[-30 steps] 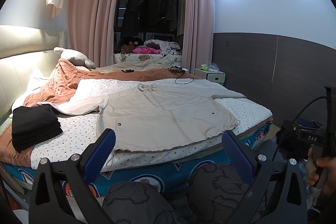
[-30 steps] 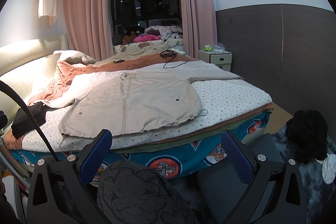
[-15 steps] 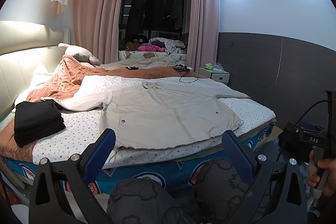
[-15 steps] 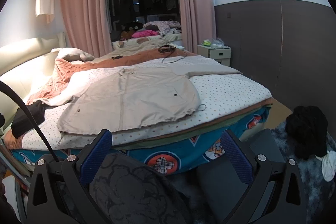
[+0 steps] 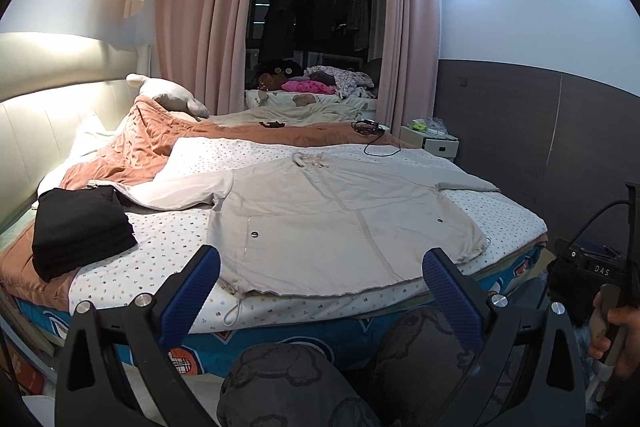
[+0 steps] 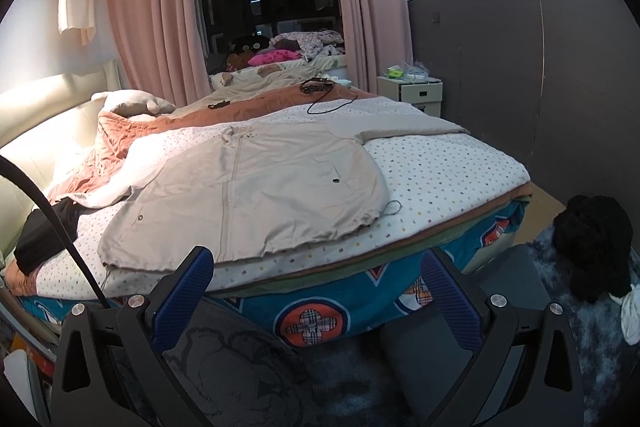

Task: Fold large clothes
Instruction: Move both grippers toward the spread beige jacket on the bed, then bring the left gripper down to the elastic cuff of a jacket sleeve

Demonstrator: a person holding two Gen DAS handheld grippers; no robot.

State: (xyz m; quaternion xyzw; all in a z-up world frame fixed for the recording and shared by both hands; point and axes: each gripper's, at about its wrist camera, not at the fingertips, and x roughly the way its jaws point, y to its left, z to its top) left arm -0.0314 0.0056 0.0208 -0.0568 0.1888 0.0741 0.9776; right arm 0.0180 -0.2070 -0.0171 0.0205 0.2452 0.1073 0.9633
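On the bed (image 5: 132,259), a beige jacket (image 5: 328,227) lies flat as we hold each hand-held gripper (image 5: 320,281) (image 6: 312,277) wide, empty, short of its near-edge hem — folding, we judge, unbegun.

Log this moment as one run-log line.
stage: before first fold | jacket: spread flat on bed, untouched | left gripper: open, empty | right gripper: open, empty | folded black clothes: beside jacket

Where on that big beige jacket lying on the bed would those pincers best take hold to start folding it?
Probably at the sleeves. The beige jacket lies flat, front up, hem toward the bed's near edge, both sleeves spread sideways. The left gripper could pinch the left sleeve near its end, coming from above and the near side; the right gripper likewise takes the right sleeve. Both grippers are open and empty.
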